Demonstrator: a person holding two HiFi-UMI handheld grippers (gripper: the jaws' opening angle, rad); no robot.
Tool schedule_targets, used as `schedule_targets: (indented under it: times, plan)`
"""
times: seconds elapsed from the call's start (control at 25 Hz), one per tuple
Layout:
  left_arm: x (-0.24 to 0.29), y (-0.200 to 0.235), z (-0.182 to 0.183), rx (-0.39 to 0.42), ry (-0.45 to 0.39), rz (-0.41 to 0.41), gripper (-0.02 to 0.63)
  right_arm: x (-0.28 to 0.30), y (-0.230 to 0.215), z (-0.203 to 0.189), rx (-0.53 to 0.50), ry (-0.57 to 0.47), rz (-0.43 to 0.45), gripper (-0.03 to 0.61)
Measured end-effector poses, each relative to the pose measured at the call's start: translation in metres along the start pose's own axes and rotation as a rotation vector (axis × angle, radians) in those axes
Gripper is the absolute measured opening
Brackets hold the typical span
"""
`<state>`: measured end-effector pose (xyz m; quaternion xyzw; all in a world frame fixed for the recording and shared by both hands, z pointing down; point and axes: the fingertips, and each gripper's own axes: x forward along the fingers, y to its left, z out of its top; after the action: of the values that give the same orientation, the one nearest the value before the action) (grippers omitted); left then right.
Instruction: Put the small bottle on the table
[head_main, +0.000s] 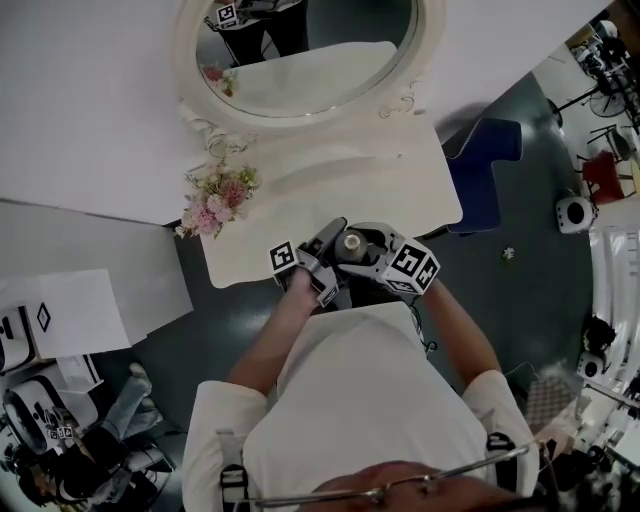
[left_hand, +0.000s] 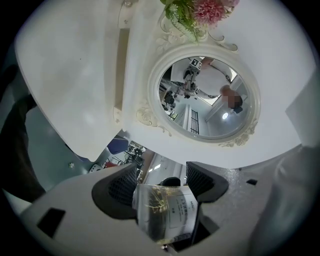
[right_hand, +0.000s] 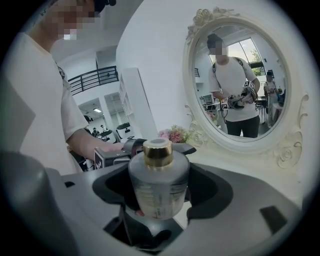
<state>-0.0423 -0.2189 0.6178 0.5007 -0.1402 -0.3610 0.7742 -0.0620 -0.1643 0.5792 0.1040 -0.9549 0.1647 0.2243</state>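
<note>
Two grippers meet over the near edge of the white dressing table: left gripper and right gripper each clamp the gold-capped small bottle between their jaws.

Your head camera looks steeply down; both gripper cameras sit close along their jaws, sharing mirror and bottle.

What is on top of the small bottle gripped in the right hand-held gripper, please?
A gold cap tops the small bottle. What lies under its base is hidden within the right hand-held gripper.
</note>
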Motion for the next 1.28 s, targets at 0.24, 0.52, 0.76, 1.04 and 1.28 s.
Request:
schedule_targets:
  times: [0.24, 0.52, 0.76, 1.04, 1.28]
  plan:
    - [0.023, 0.002, 0.026, 0.017, -0.067, -0.034, 0.304, 0.004, -0.034, -0.002, -0.038, 0.039, 0.082, 0.341]
    - [0.038, 0.006, 0.058, 0.069, -0.217, -0.066, 0.304, 0.01, -0.069, -0.006, -0.115, 0.112, 0.21, 0.341]
    - [0.035, 0.016, 0.075, 0.077, -0.344, -0.064, 0.304, 0.018, -0.086, -0.016, -0.138, 0.148, 0.313, 0.341]
    - [0.027, 0.023, 0.086, 0.111, -0.438, -0.032, 0.304, 0.027, -0.104, -0.026, -0.157, 0.164, 0.377, 0.341]
    - [0.015, 0.037, 0.096, 0.113, -0.503, -0.006, 0.304, 0.042, -0.125, -0.038, -0.132, 0.17, 0.393, 0.341]
